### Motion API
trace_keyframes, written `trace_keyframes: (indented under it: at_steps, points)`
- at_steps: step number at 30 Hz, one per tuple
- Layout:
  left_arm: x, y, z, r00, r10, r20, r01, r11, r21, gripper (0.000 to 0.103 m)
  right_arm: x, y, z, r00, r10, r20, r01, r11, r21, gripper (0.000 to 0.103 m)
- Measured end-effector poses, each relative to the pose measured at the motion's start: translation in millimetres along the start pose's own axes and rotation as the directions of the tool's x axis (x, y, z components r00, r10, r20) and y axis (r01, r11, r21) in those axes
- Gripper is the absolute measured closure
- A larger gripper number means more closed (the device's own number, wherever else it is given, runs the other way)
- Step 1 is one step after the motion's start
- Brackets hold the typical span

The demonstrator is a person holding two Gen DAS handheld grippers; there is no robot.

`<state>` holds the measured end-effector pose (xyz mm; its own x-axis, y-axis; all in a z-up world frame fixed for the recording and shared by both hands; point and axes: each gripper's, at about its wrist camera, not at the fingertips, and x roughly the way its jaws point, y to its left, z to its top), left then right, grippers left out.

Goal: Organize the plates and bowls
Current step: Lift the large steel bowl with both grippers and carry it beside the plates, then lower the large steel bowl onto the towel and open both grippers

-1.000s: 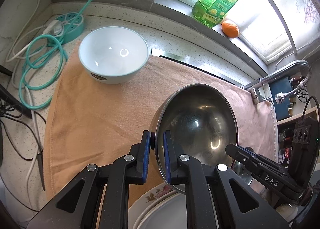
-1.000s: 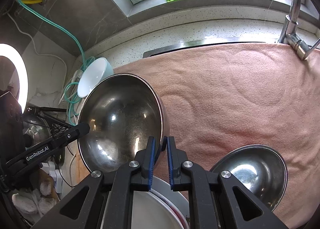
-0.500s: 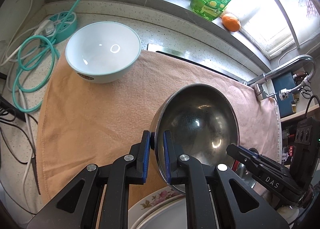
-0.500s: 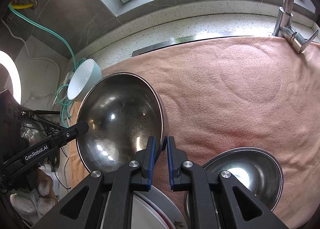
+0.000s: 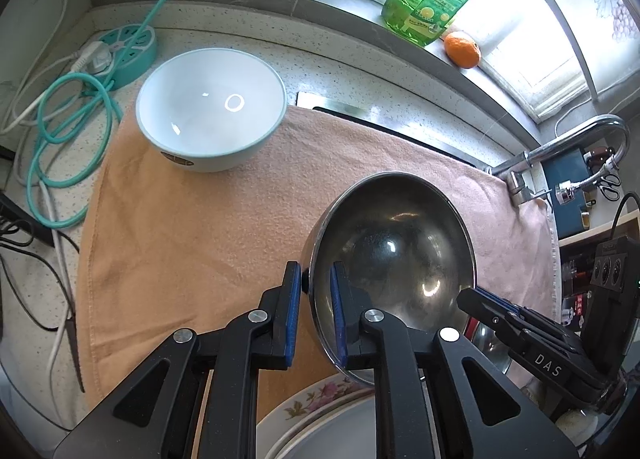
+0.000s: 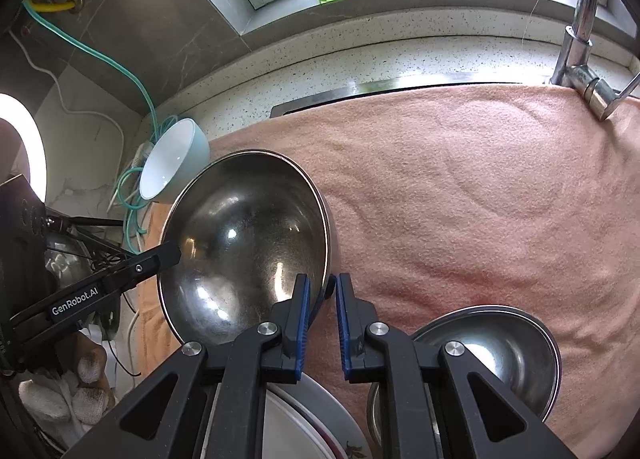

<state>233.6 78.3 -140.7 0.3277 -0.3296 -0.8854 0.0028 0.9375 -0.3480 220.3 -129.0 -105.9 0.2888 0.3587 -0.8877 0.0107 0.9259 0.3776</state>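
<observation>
- The left claw is clamped on the near-left rim of the large steel bowl, one blue pad outside the wall and one inside.
- Far left on the bench, a teal power strip and its coiled teal cable lie just off the edge of the peach towel; they are close to the towel's left corner, so any travel that way needs care.
- The white bowl stands upright on the towel's far-left corner, empty and well apart from the steel bowl.
- The steel bowl hangs tilted between the two claws, above the towel, mouth turned toward the cameras.
- A flowered plate lies under the left claw at the near edge, partly below the steel bowl.
- The right claw pinches the opposite rim of the same bowl, narrow, so both claws share the load.
- Right of it, a smaller steel bowl sits upright on the towel, close to the near edge.
- Judgement: the step in hand is carrying the large bowl to its place. Nesting calls for the bigger bowl underneath, so it likely has to be levelled and set down on clear towel, both claws lowering together and opening only once its base rests flat.
</observation>
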Motion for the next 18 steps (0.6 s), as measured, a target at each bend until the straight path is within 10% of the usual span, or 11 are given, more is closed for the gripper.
trace_keyframes:
  at_steps: [18]
  points:
    - [-52,-12,-16,0.995,-0.025,0.094,0.025,1.0,-0.001,0.09,-72,-19,-13,0.985,0.031,0.169,-0.025,0.999,-0.04,0.083]
